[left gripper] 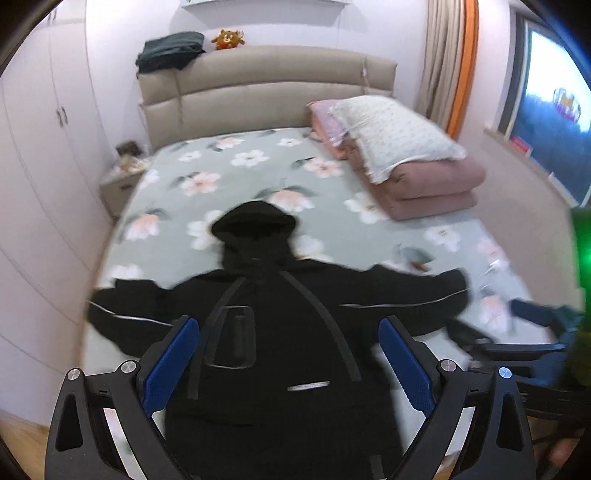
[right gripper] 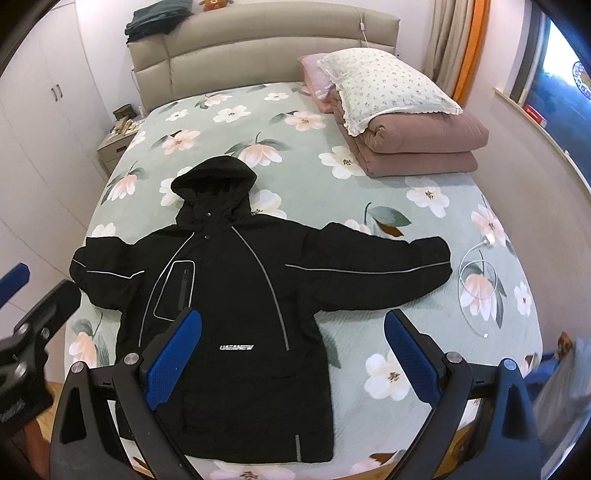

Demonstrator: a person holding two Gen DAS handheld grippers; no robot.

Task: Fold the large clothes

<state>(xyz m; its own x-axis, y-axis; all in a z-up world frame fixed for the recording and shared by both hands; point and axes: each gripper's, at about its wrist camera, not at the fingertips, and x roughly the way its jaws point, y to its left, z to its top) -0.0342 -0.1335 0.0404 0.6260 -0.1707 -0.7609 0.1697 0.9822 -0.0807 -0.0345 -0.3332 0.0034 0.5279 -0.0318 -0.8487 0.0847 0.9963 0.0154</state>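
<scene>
A black hooded jacket point(right gripper: 236, 302) lies flat, front up, on the floral bed sheet point(right gripper: 314, 192), sleeves spread left and right, hood toward the headboard. It also shows, blurred, in the left wrist view point(left gripper: 273, 332). My right gripper point(right gripper: 293, 350) is open and empty, hovering above the jacket's lower right side. My left gripper point(left gripper: 288, 362) is open and empty above the jacket's chest; it also shows at the left edge of the right wrist view point(right gripper: 22, 332). Neither gripper touches the cloth.
A folded pink quilt point(right gripper: 417, 144) with a white pillow point(right gripper: 384, 85) sits at the bed's far right. A white charging cable point(right gripper: 476, 273) lies right of the sleeve. A nightstand point(right gripper: 114, 144) and wardrobe point(right gripper: 44, 110) stand left. Dark clothes point(right gripper: 155, 18) lie on the headboard.
</scene>
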